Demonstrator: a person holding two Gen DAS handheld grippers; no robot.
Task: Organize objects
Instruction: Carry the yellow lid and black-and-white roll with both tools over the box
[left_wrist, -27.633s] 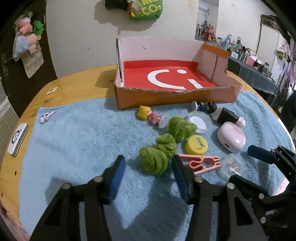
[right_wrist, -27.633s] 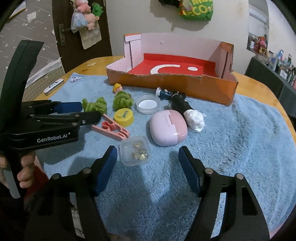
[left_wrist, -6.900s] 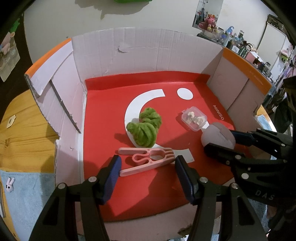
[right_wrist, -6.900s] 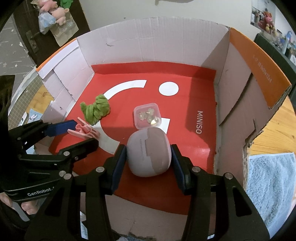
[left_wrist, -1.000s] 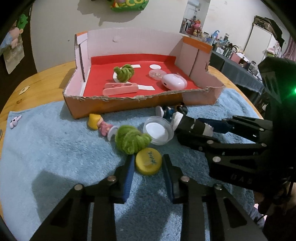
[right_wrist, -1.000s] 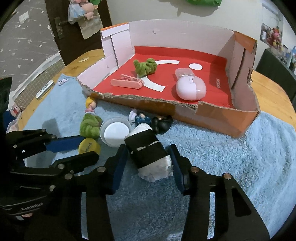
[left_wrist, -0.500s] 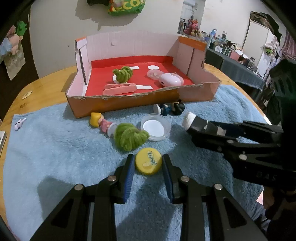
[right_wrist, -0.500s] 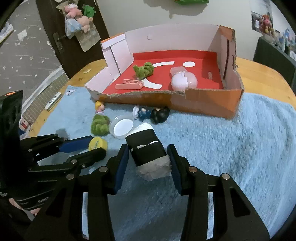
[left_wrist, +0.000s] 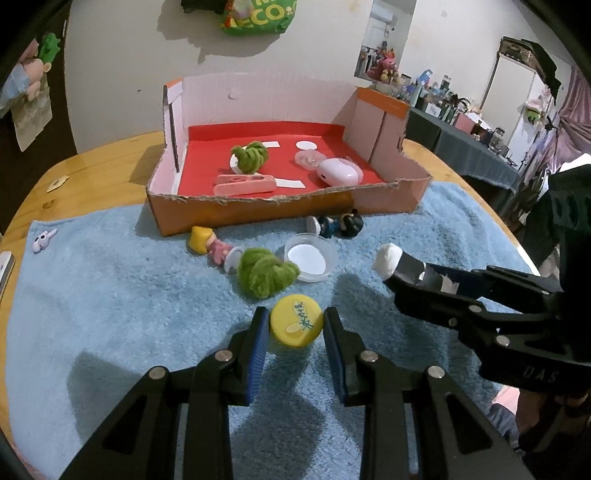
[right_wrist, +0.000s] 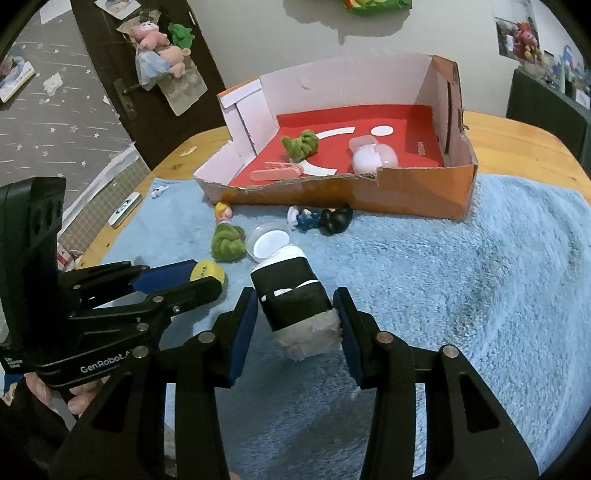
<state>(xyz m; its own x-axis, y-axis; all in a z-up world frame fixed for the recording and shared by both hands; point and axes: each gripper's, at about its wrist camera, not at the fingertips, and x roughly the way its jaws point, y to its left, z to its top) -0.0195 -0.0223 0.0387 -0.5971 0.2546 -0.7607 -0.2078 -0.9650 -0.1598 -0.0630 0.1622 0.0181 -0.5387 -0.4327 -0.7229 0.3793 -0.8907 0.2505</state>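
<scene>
My left gripper (left_wrist: 295, 325) is shut on a yellow cap (left_wrist: 295, 320) and holds it above the blue towel (left_wrist: 110, 295). My right gripper (right_wrist: 293, 317) is shut on a black roll with white ends (right_wrist: 295, 299), lifted off the towel; the roll also shows in the left wrist view (left_wrist: 410, 267). The orange cardboard box (left_wrist: 280, 212) with a red floor stands behind and holds a green yarn bundle (left_wrist: 249, 157), a pink clip (left_wrist: 243, 184), a pink case (left_wrist: 338, 171) and a small clear box (left_wrist: 308, 159).
On the towel in front of the box lie a second green yarn bundle (left_wrist: 266, 273), a clear round lid (left_wrist: 309, 256), a yellow-haired figurine (left_wrist: 208, 243) and a dark-haired figurine (left_wrist: 338, 223). A small white toy (left_wrist: 42, 238) lies at the towel's left edge.
Both grippers have risen and drawn back from the box, each keeping its object. The yellow cap and the black roll are off the towel.
</scene>
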